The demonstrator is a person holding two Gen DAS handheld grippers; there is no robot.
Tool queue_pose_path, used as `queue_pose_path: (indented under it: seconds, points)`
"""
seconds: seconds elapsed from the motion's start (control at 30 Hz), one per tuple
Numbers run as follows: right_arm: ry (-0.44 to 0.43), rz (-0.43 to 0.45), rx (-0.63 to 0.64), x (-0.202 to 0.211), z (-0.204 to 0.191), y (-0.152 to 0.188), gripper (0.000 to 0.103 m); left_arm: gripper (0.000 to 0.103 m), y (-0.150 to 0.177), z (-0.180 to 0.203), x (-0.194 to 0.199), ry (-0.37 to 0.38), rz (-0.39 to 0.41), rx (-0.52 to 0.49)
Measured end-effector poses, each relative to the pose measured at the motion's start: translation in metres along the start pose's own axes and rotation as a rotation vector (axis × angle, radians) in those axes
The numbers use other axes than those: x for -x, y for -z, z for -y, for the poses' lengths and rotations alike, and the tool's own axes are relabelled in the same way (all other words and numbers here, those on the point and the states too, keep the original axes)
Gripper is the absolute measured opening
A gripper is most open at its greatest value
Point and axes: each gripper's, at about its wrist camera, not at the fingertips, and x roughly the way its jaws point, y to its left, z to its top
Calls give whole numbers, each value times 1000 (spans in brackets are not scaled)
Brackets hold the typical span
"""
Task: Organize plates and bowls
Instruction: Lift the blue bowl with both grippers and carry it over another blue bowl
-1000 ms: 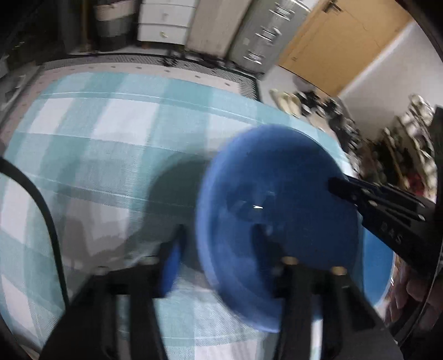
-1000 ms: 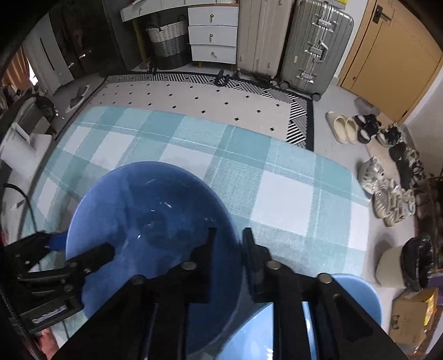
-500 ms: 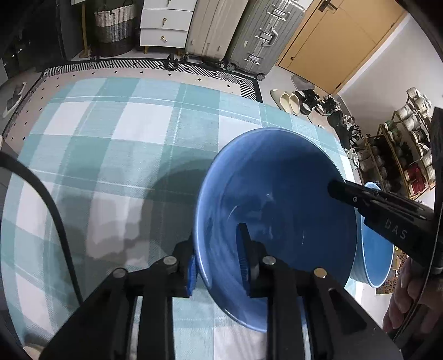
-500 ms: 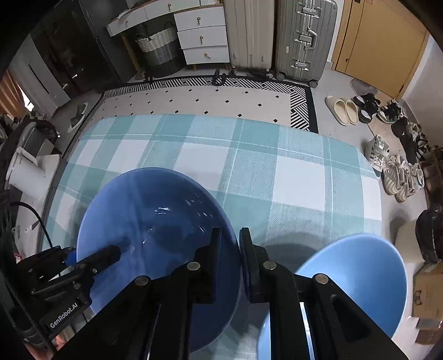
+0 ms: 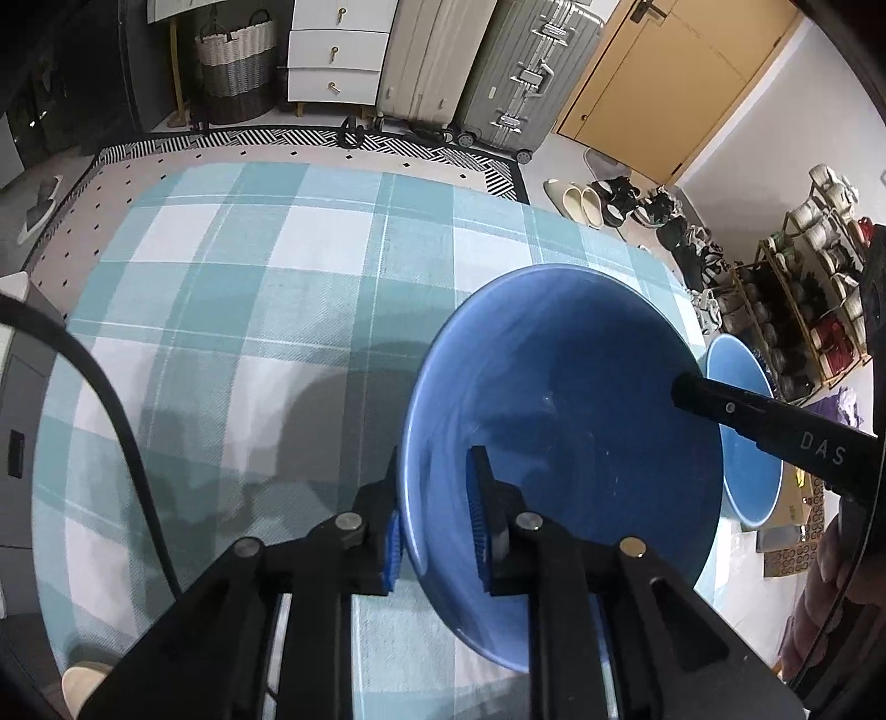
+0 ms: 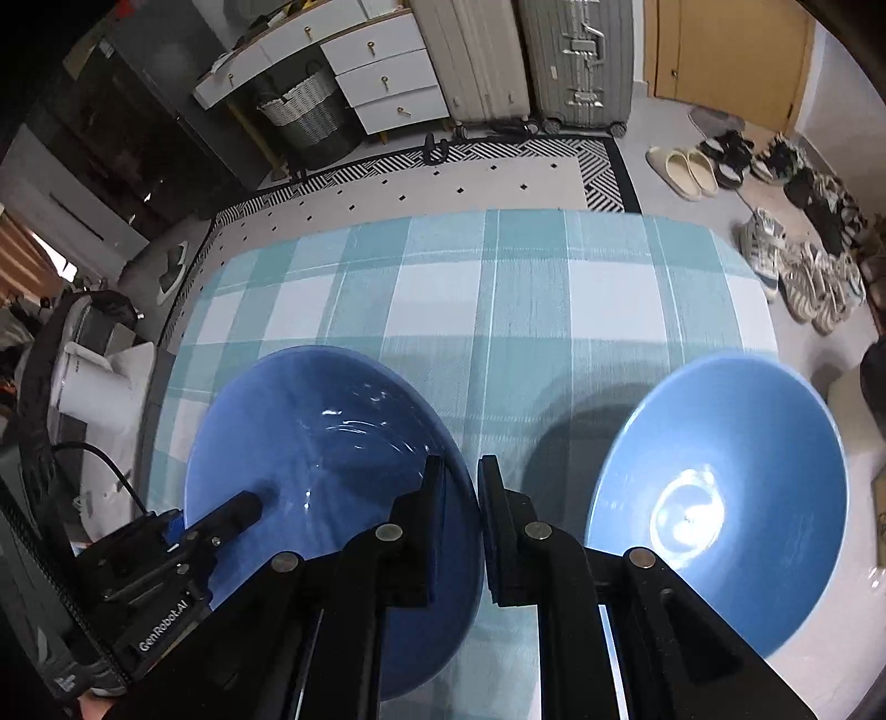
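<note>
R gripper (image 6: 460,482) jaws clamp dark blue bowl (image 6: 310,443) rim; L gripper (image 6: 221,520) opposite; light blue bowl (image 6: 720,498) right.

"DAS" on the right tool (image 5: 686,393); "GenRobot.AI" on the left tool (image 6: 243,507)

1. Bowls – two: one dark blue bowl (image 6: 332,443), one light blue bowl (image 6: 720,498).
2. Grippers – two: left gripper (image 5: 434,509), right gripper (image 6: 459,520).
3. Suitcases – two: one pale suitcase (image 5: 426,55), one grey suitcase (image 5: 526,72).
4. Baskets – one woven basket (image 5: 235,66).
5. Drawer units – one drawer unit (image 5: 338,50), three drawers.
6. Checked tablecloths – one tablecloth (image 5: 249,304).
</note>
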Motion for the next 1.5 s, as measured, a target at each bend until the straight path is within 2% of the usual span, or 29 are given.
queue_pose_path:
  seconds: [0.27,0.47,0.77,1.17,1.5]
  points:
    - [-35,-26,-40,19,-3,26,11,16,19,-4,21,-1,-10,-1]
    - [-99,-41,-99,38,1,49,11,16,33,-3,38,-3,-20,-8]
    - [-93,-39,-115,69,1,79,10,15,51,8,69,22,-1,-15]
    - [-73,-25,-102,110,-4,107,10,16,70,23,102,13,25,-45]
    - [-66,-6,-108,146,-10,147,10,15,101,29,128,30,29,-48]
